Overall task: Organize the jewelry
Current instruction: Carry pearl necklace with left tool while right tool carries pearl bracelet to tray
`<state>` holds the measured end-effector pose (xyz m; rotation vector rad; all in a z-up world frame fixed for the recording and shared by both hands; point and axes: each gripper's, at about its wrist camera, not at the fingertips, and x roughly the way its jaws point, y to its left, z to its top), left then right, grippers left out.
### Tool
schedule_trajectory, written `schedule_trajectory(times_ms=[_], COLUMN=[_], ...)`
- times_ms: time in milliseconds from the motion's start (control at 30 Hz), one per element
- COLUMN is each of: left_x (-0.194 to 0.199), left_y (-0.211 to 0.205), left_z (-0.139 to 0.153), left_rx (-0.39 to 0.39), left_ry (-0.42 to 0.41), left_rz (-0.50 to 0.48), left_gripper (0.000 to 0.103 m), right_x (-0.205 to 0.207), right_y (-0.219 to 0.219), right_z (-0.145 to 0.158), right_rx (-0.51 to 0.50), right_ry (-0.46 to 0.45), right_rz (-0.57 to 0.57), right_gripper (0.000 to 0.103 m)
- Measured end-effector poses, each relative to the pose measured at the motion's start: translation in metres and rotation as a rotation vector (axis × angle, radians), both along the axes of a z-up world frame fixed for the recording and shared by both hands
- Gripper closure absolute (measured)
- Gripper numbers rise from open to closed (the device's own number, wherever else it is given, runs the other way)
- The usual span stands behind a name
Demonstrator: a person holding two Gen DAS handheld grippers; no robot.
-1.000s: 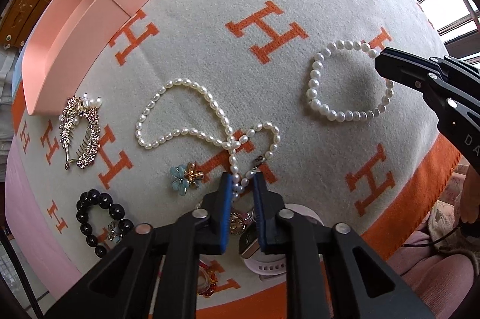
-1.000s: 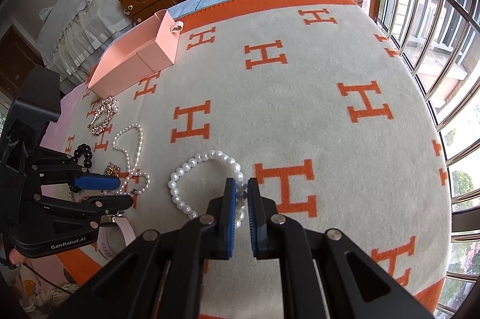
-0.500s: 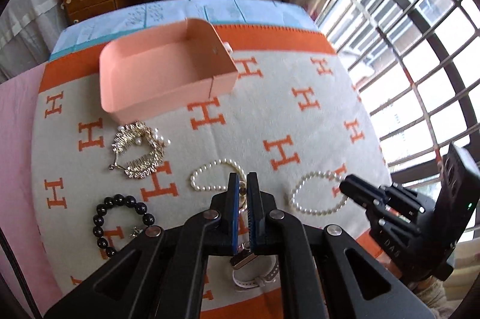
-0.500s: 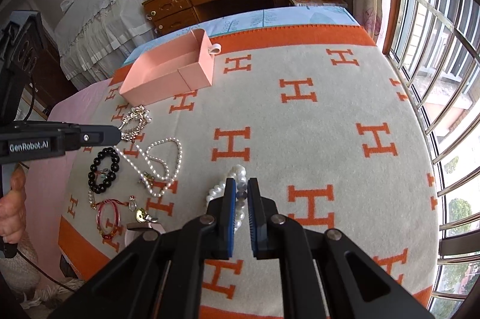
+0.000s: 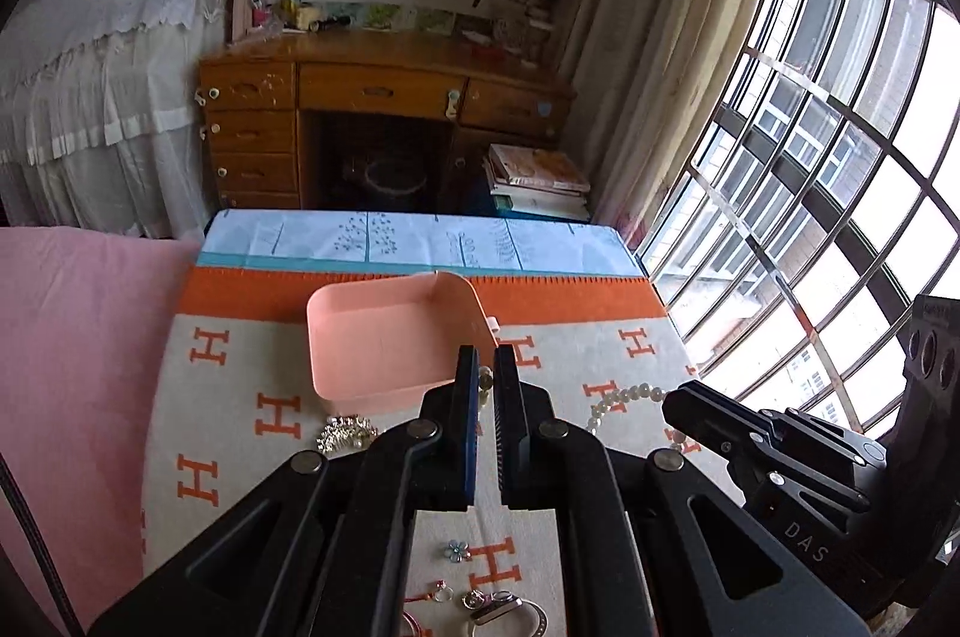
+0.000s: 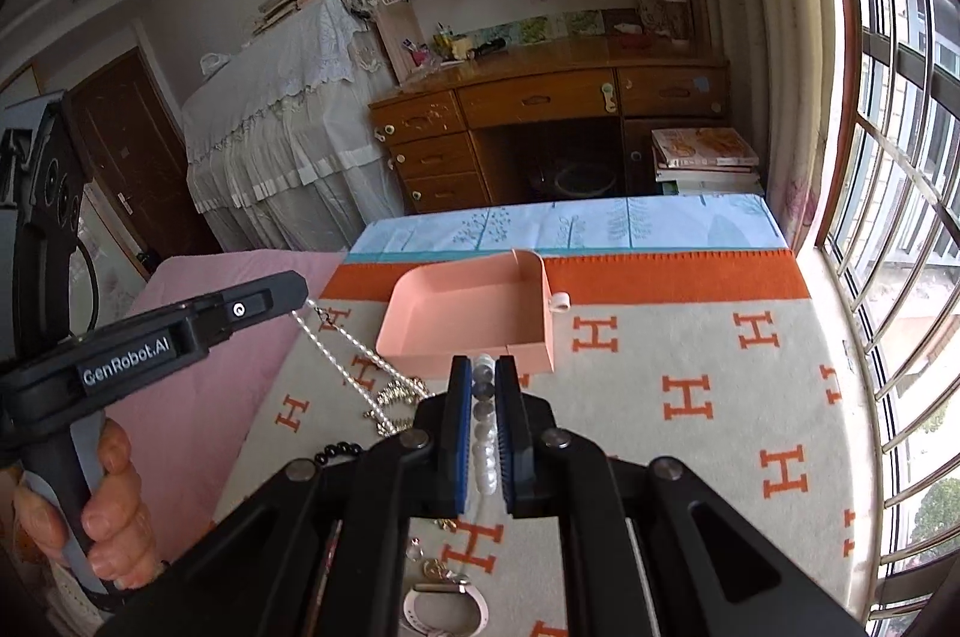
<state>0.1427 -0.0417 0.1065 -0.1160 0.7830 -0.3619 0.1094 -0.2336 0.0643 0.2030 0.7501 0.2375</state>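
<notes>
A: What is each gripper carrying?

B: The left gripper (image 6: pixel 300 290) is clamping its jaws on the long strand of small white pearls (image 6: pixel 348 367), which is dangling over the orange-and-cream H-patterned blanket (image 6: pixel 690 337). The right gripper (image 6: pixel 485 427) is pinching the chunky white pearl bracelet (image 6: pixel 485 448).

A: And the tray?

B: The open peach-pink plastic tray (image 5: pixel 384 343) is sitting near the blanket's far orange edge.

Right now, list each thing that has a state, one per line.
left gripper: shut on the pearl necklace, which dangles off the blanket
right gripper: shut on the pearl bracelet, lifted
pink tray: upright, empty
desk drawers: closed
</notes>
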Motion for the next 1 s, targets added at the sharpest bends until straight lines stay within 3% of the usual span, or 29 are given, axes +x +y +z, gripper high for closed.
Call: schedule_trajectory(times_ms=[267, 533, 733, 1000], left_x=[0.017, 0.064, 0.105, 0.137], left_y=[0.004, 0.012, 0.015, 0.019], left_z=[0.022, 0.011, -0.012, -0.056], left_rx=[0.029, 0.038, 0.058, 0.034], left_ry=[-0.072, -0.068, -0.066, -0.037], left_rz=[0.007, -0.016, -0.018, -0.009], left_gripper=[0.1, 0.1, 0.1, 0.1], right_x=[0.025, 0.066, 0.108, 0.156], right_y=[0.023, 0.04, 0.049, 0.059], right_z=[0.033, 0.028, 0.002, -0.057], right_rx=[0.005, -0.002, -0.013, -0.05], right_ry=[-0.075, -0.071, -0.013, 0.104], right_rz=[-0.004, -0.019, -0.033, -0.048], right_gripper=[0.095, 0.095, 0.095, 0.095])
